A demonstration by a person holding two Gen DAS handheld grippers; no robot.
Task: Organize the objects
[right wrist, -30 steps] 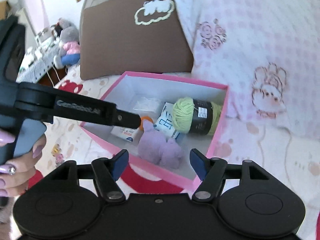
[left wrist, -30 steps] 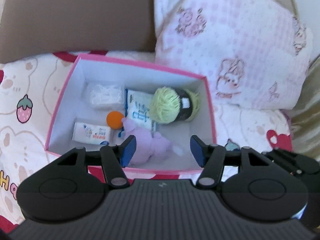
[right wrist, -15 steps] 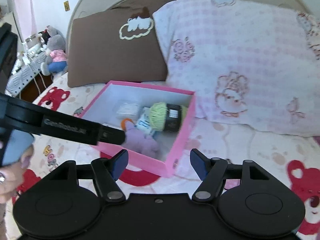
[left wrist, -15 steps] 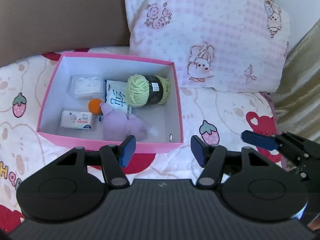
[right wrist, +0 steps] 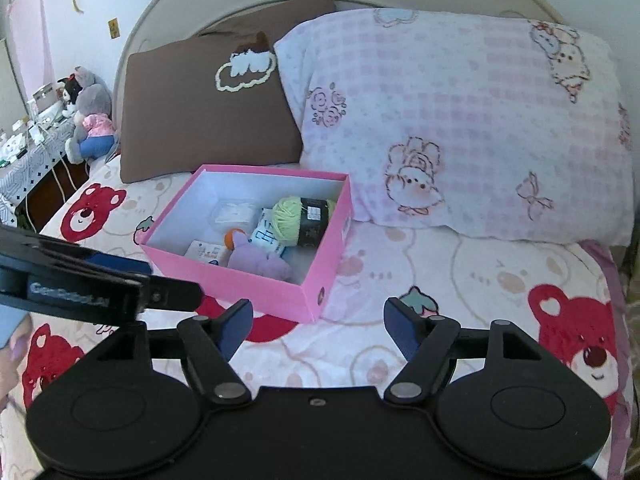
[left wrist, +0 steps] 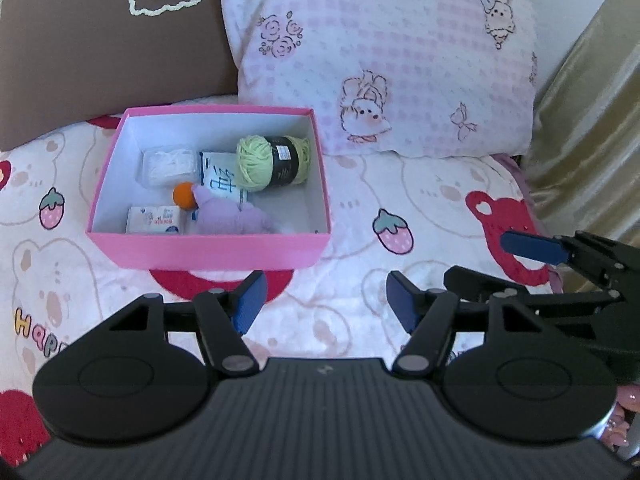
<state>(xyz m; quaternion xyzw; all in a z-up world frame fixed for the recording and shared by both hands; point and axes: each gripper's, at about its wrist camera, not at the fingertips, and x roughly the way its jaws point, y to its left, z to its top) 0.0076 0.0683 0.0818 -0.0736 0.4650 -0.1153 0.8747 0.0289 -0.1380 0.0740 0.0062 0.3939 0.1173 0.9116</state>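
A pink box (left wrist: 208, 252) (right wrist: 256, 284) stands on the bed. Inside lie a green yarn ball (left wrist: 272, 162) (right wrist: 298, 220), a purple plush toy (left wrist: 234, 218) (right wrist: 258, 260), an orange ball (left wrist: 183, 195) (right wrist: 230, 238), a white tissue pack (left wrist: 154, 220) (right wrist: 206, 252), a blue-printed packet (left wrist: 220, 176) and a clear bag (left wrist: 168, 164). My left gripper (left wrist: 322, 300) is open and empty, in front of the box. My right gripper (right wrist: 316, 324) is open and empty, in front of the box's right corner.
A brown cushion (right wrist: 200, 116) and a pink checked pillow (right wrist: 460, 132) lean behind the box. The bed sheet (left wrist: 420, 208) has bear and strawberry prints. A gold curtain (left wrist: 592, 120) hangs at right. Plush toys (right wrist: 88, 120) sit on a side table at left.
Both grippers have pulled back and away from the box, so it looks smaller and farther. The box's contents have not moved.
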